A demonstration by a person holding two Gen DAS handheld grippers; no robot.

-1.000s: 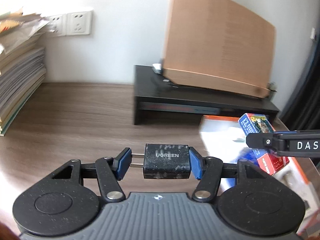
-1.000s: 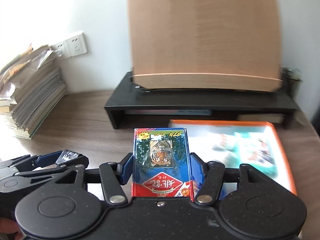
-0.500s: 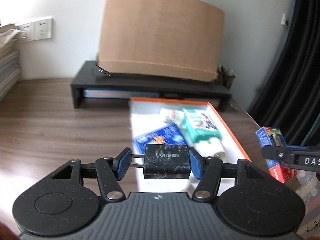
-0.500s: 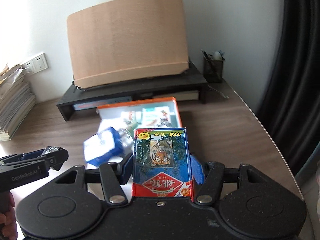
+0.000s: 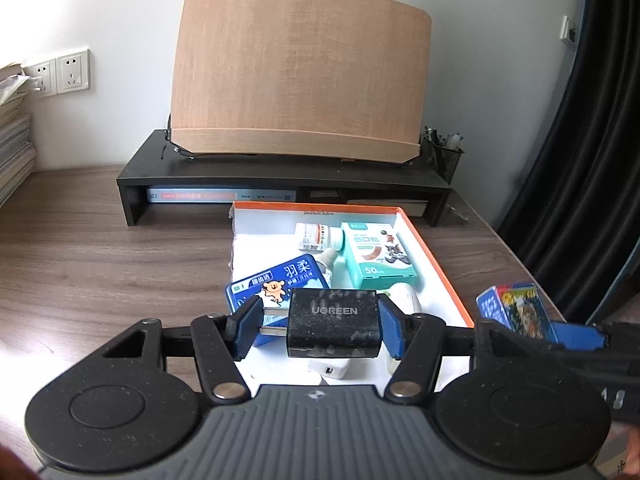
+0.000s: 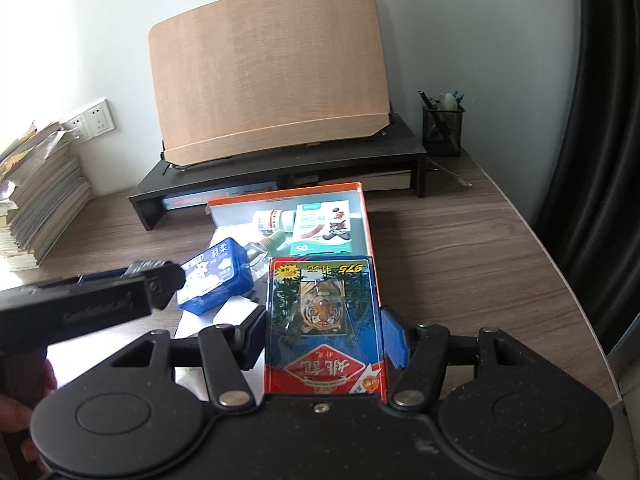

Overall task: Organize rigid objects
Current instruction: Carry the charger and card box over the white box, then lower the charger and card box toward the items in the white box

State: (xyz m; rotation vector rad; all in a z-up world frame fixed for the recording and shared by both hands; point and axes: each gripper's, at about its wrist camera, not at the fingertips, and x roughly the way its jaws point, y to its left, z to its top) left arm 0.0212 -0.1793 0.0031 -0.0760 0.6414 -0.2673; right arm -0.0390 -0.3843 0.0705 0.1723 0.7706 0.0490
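- Black charger (image 5: 333,322), marked UGREEN, is clamped between the blue pads of the left gripper (image 5: 320,330), its prongs against the left pad; it hangs over the near end of the orange-rimmed tray (image 5: 434,256).
- Right gripper (image 6: 325,340) is clenched on a card box (image 6: 324,320) printed with a tiger, held over the tray's near right corner.
- Inside the tray: a blue tin (image 5: 280,282), a white bottle (image 5: 318,236), a teal carton (image 5: 378,256).
- Wooden desk (image 5: 100,272) carries the tray; a black riser (image 5: 280,180) stands behind it.
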